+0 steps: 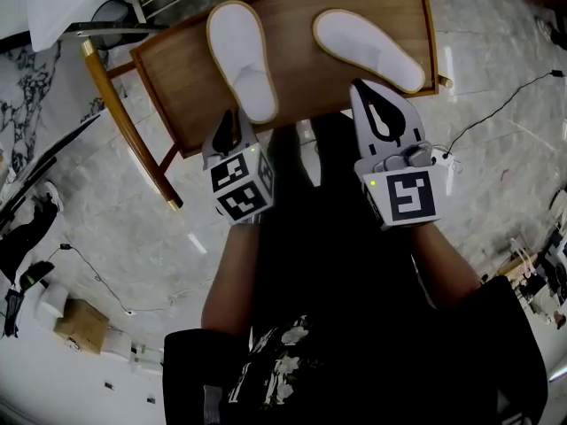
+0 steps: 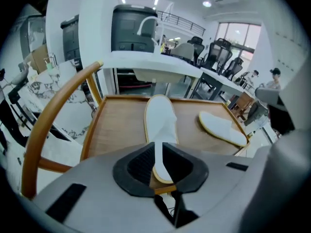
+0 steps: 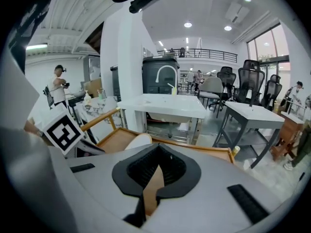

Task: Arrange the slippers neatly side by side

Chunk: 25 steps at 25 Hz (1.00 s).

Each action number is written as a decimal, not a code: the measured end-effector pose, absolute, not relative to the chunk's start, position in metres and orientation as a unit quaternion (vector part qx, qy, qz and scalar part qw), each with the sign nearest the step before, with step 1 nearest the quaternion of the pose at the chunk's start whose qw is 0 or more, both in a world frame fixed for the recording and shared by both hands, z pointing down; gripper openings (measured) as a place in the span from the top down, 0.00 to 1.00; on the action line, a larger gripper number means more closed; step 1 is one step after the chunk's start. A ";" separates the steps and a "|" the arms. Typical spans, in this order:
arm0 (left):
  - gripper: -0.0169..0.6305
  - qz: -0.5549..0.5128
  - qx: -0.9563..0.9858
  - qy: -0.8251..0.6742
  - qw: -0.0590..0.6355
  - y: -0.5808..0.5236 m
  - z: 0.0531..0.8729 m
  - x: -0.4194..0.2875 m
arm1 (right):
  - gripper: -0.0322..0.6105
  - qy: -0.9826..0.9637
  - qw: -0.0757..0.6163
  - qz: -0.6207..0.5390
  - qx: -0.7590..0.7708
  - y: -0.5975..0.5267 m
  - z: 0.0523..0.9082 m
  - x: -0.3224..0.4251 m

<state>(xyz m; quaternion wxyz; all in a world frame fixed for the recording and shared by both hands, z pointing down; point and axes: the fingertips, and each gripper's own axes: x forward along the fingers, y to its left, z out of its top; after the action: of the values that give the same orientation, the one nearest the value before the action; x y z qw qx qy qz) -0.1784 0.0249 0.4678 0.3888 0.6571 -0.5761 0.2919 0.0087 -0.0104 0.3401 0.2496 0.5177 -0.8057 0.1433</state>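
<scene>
**Finding.** We found the left hand-held gripper closed on the heel of the left slipper. That slipper lay lengthways on the wooden chair seat, heel at the front edge. The right hand-held gripper was shut and empty, near the heel of the right slipper. That one lay apart from the first, angled toward the seat's right corner.

**Risks.**
- We judged the heel hold narrow, so the soft sole could fold or slip free if swung.
- A dragged slipper could drop over the front edge.
- The angled slipper, if nudged carelessly, could slide off the corner.
</scene>
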 end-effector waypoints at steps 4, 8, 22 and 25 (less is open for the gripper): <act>0.97 0.288 0.692 -0.574 0.332 0.011 0.430 -0.157 | 0.95 -0.791 0.252 0.163 0.533 -0.010 0.344 0.035; 0.97 0.295 0.720 -0.548 0.309 0.004 0.418 -0.119 | 0.95 -0.811 0.266 0.180 0.488 -0.024 0.359 0.051; 0.97 0.259 0.741 -0.525 0.328 -0.003 0.413 -0.021 | 0.79 -0.844 0.290 0.170 0.418 -0.046 0.405 0.112; 0.97 0.249 0.736 -0.523 0.349 -0.002 0.422 -0.011 | 0.79 -0.848 0.313 0.170 0.393 -0.048 0.423 0.114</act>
<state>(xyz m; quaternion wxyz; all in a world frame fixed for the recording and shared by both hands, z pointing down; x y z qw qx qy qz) -0.0114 -0.0021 0.4217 0.3492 0.7361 -0.5235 0.2494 0.1136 -0.0476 0.4226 0.3128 0.3933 -0.8477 0.1700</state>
